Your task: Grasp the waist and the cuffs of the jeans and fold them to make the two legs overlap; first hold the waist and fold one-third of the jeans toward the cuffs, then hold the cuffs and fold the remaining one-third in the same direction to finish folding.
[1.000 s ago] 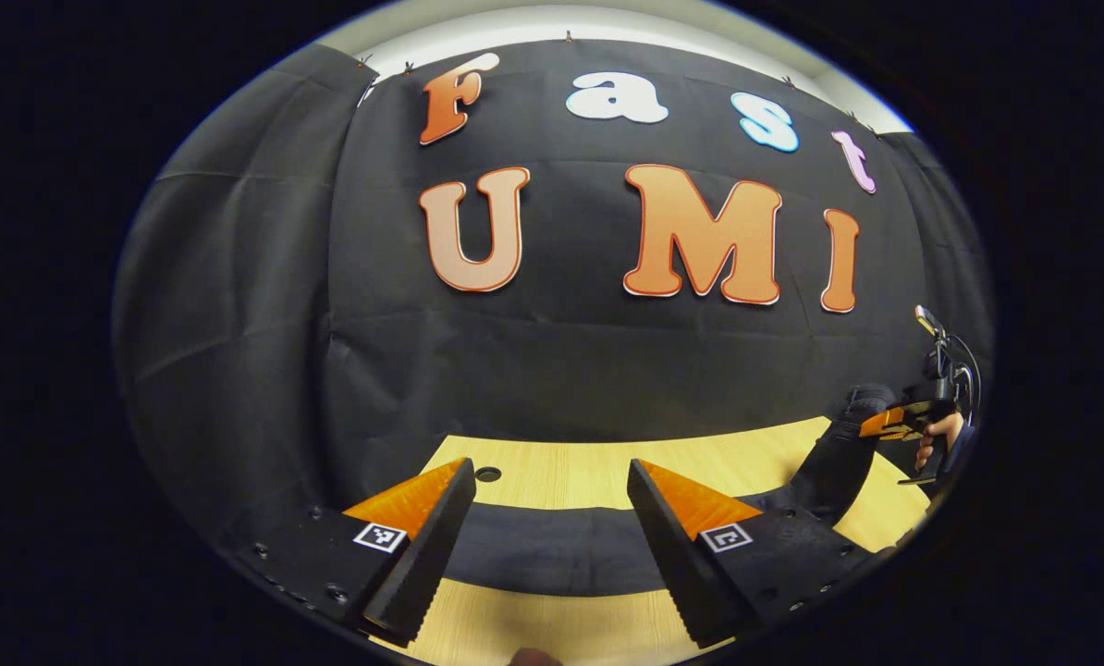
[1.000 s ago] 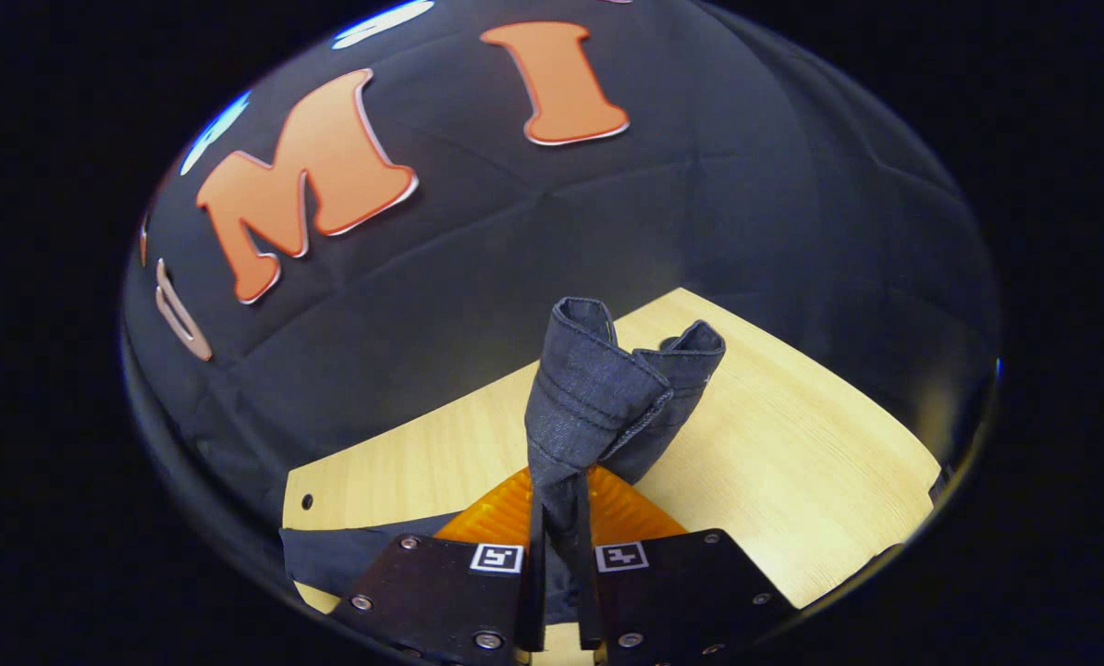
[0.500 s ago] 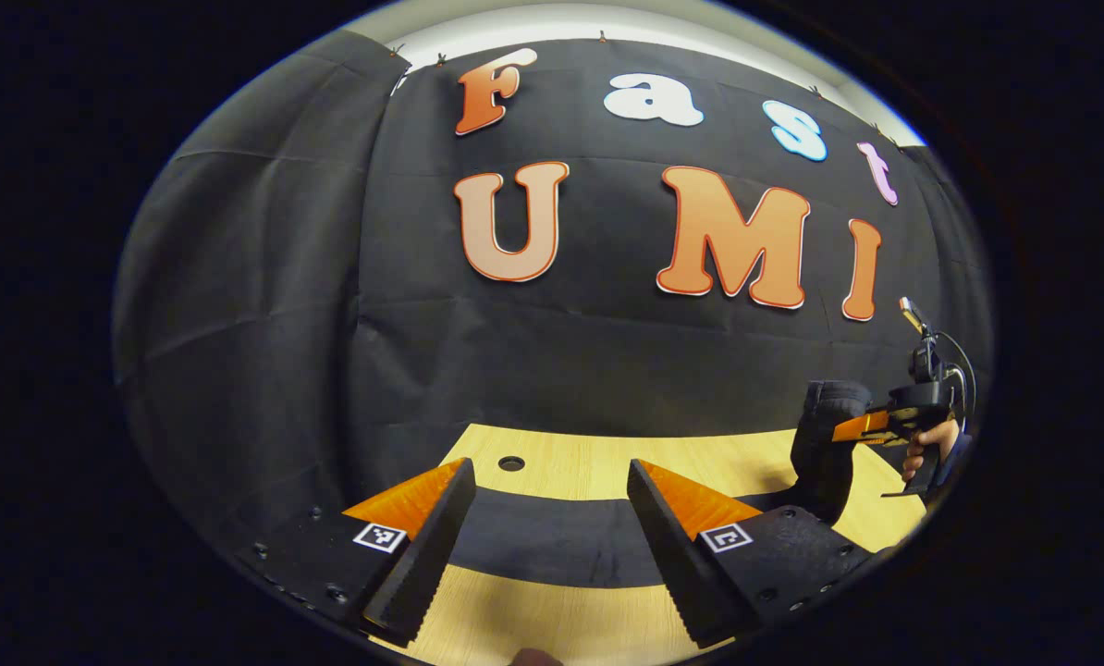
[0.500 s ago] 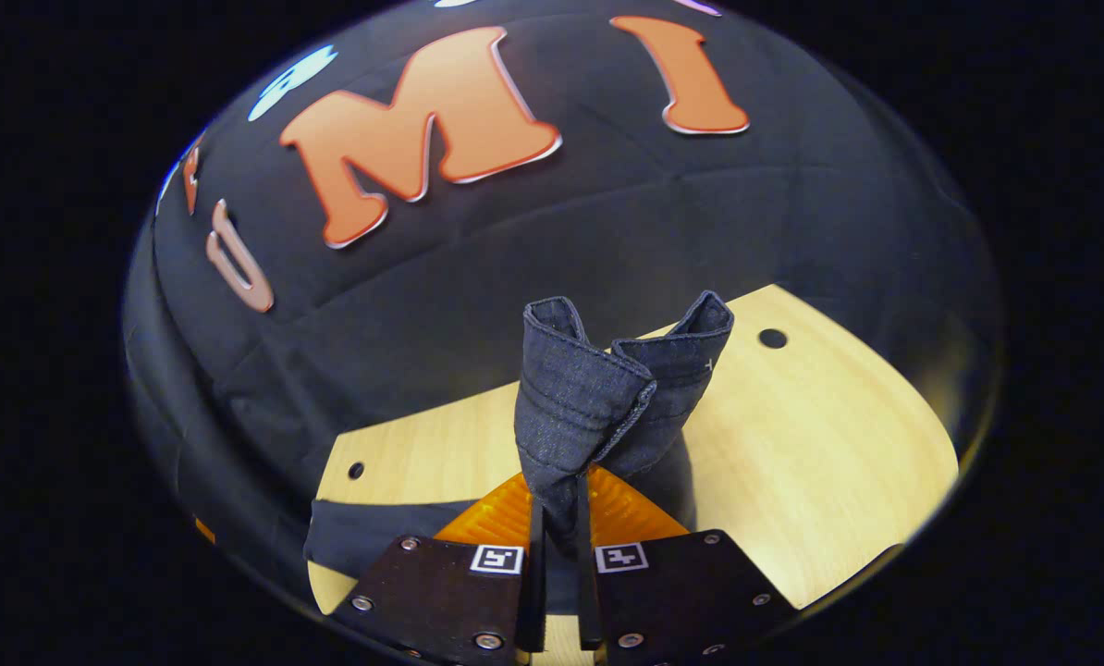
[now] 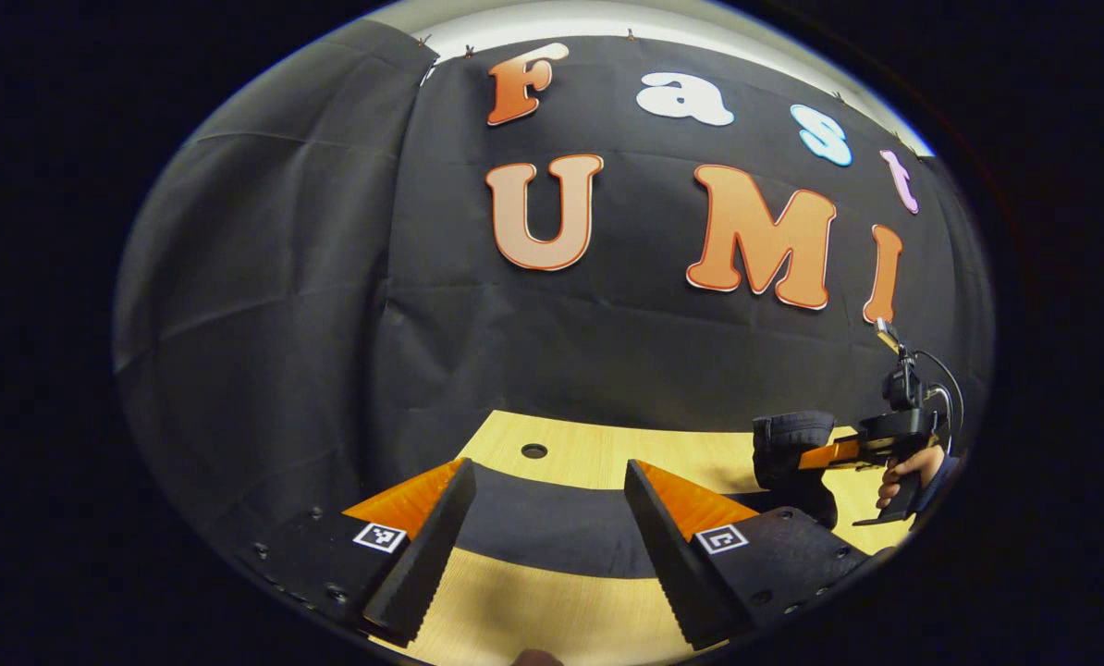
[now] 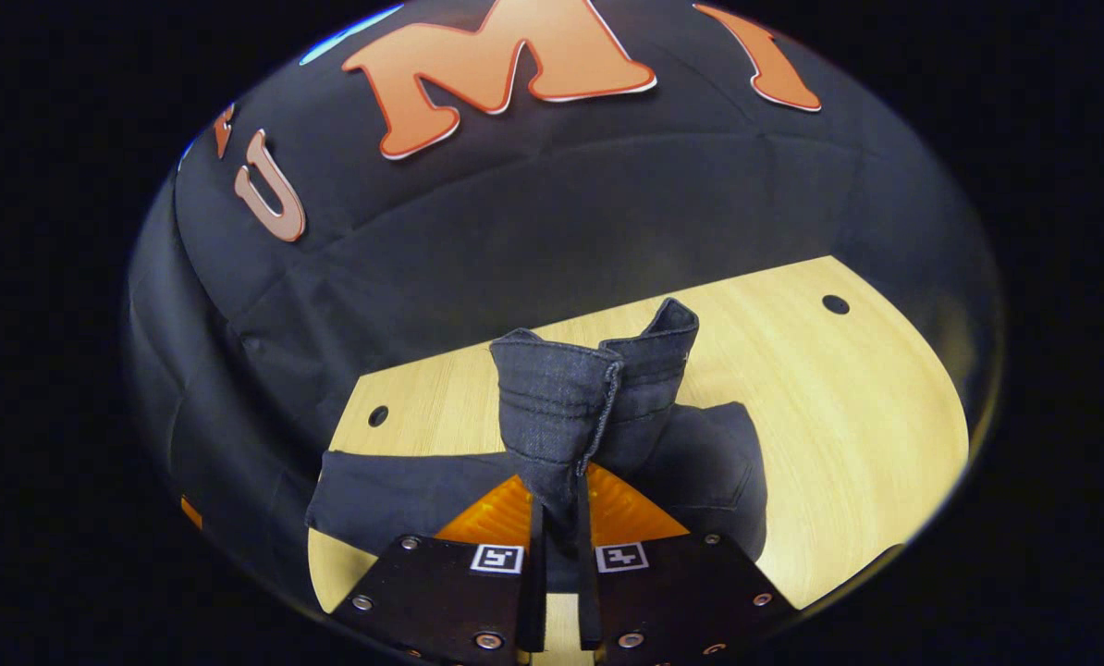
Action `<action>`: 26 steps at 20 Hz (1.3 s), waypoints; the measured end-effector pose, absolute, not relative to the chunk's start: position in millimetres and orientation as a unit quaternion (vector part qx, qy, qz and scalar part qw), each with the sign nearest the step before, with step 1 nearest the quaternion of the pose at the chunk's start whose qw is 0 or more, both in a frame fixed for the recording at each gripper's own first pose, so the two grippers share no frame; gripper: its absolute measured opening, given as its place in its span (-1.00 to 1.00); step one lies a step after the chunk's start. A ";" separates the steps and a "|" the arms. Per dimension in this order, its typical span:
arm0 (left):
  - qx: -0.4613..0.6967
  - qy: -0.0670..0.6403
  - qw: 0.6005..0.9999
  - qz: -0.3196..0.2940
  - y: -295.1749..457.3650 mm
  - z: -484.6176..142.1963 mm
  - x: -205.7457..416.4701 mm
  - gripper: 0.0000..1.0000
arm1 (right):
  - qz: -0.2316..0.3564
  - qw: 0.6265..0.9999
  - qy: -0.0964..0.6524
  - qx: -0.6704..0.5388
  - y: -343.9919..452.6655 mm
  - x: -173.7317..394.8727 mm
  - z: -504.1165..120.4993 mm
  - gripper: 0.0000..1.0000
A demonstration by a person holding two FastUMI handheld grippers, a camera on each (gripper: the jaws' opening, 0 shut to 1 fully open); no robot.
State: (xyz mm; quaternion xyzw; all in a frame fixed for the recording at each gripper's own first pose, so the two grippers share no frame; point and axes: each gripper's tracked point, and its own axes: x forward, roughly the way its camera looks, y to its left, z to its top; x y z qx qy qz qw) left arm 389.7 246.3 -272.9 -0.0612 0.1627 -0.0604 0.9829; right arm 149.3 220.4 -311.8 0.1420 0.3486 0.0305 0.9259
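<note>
Dark denim jeans (image 5: 552, 527) lie as a band across the light wooden table (image 5: 515, 610). My left gripper (image 5: 548, 472) stands open just above that band, nothing between its fingers. My right gripper (image 6: 561, 495) is shut on the two cuffs (image 6: 561, 398), which stand bunched upright above its fingers. Below them the rest of the jeans (image 6: 395, 490) lies flat on the table (image 6: 848, 416). In the left gripper view the right gripper (image 5: 815, 455) shows at the far right, held by a hand (image 5: 903, 467), with the cuffs (image 5: 788, 435) raised off the table.
Black cloth walls close the booth behind and on both sides of the table. Small round holes sit near the table's back corners (image 5: 533, 450) (image 6: 834, 303) (image 6: 378, 415). Bare wood lies to the right of the jeans in the right gripper view.
The right gripper has carried the cuffs leftward, toward the left gripper, and lower over the lying jeans. The left gripper stays open and has shifted only slightly.
</note>
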 end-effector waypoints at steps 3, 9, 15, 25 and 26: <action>-0.065 0.179 0.980 -0.047 251.9 -278.3 386.8 0.94 | 0.040 0.918 0.372 0.133 237.4 147.1 -330.7 -0.71; -0.077 0.210 0.974 -0.025 258.4 -287.1 379.6 0.95 | 0.070 0.902 0.405 0.133 268.4 134.1 -351.7 -0.34; -0.106 0.269 0.957 -0.014 258.4 -296.9 374.2 0.96 | 0.118 0.905 0.381 0.146 299.3 130.2 -328.0 0.65; -0.199 0.447 0.872 0.023 248.5 -328.1 349.4 0.96 | 0.091 0.943 0.308 0.090 256.0 107.4 -276.9 0.92; -0.207 0.471 0.857 0.030 247.3 -332.0 345.6 0.96 | 0.082 0.948 0.295 0.084 247.2 104.1 -267.5 0.94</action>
